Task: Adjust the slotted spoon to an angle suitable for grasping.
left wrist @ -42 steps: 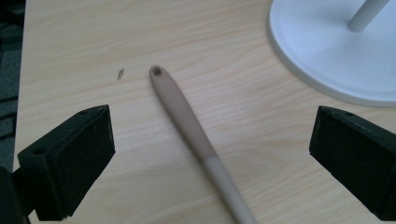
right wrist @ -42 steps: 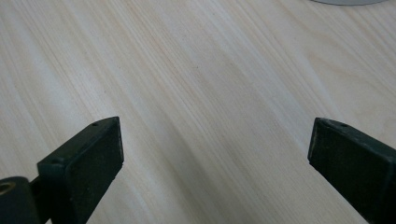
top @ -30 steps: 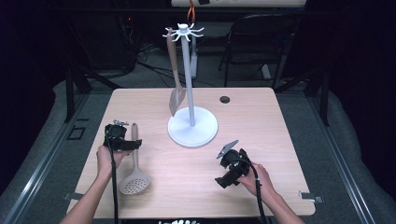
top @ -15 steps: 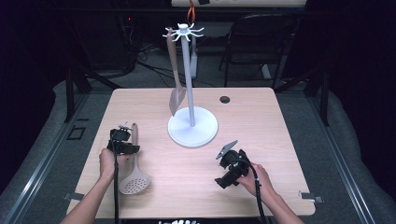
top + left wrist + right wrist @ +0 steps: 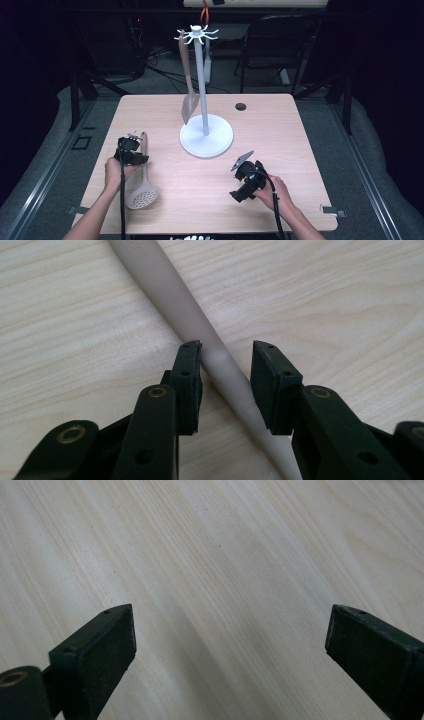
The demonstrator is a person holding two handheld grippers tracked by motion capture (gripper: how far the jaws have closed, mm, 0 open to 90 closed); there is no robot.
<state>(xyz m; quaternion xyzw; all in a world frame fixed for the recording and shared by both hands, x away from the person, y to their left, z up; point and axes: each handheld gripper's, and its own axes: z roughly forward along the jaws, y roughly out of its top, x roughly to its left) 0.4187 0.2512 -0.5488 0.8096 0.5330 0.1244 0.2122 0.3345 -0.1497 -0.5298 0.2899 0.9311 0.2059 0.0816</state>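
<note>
While the beige slotted spoon (image 5: 141,186) lies flat near the table's (image 5: 300,150) left edge, its handle (image 5: 200,335) runs between the jaws of the left gripper (image 5: 226,360), which have just been closing; one pad touches it and a narrow gap remains at the other. Further right, the white utensil stand (image 5: 206,135) carries a hanging spatula (image 5: 187,95). Near the right front edge, the right gripper (image 5: 230,640) hovers over bare wood, jaws wide.
</note>
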